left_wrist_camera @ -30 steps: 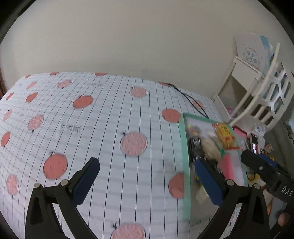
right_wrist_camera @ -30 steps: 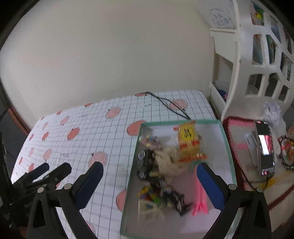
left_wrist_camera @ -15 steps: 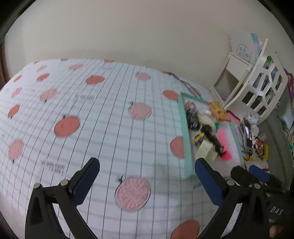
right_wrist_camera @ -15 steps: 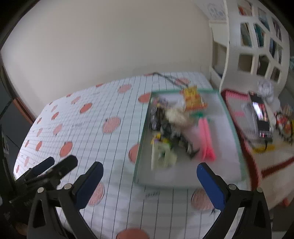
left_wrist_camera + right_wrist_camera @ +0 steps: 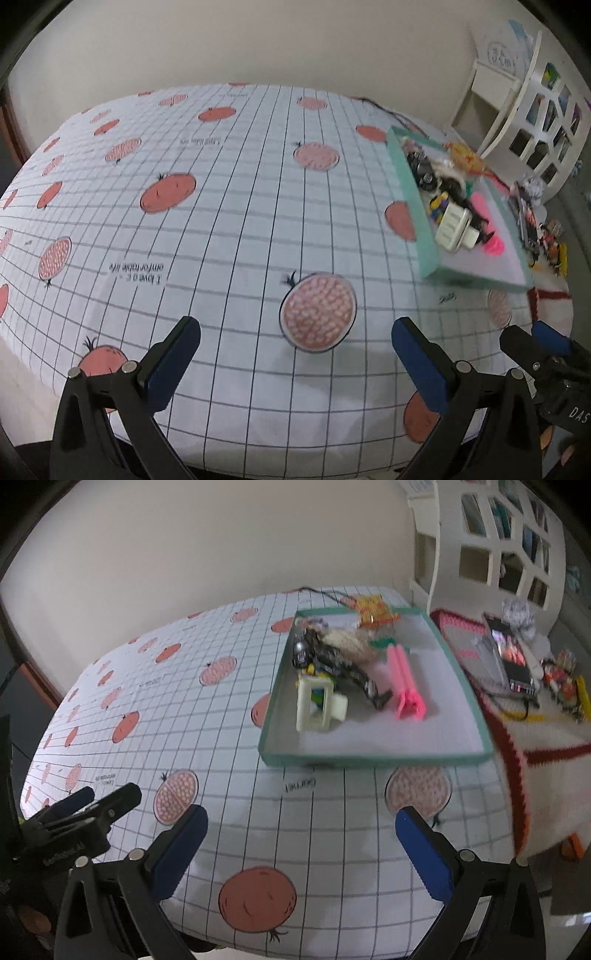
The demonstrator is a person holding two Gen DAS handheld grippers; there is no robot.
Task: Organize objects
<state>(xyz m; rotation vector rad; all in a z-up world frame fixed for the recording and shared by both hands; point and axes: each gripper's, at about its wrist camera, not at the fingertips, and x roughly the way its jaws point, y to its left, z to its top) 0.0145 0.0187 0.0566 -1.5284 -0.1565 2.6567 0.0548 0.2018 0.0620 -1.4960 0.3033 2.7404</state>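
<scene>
Over the bedsheet (image 5: 221, 738), both grippers, left (image 5: 295, 354) and right (image 5: 301, 834), gape empty; I'd approach the tray (image 5: 373, 757) toys 1 at a time.

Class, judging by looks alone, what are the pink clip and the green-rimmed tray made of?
Pink clip: probably moulded plastic, with bright uniform colour and a smooth surface. Green-rimmed tray: possibly plastic or coated card, with a thin straight matte rim and flat pale floor; blur leaves it open.

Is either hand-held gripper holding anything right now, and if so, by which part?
Nothing is held. The left hand-held gripper and the right hand-held gripper both stand open above the bedsheet, and the toys lie in the tray.
</scene>
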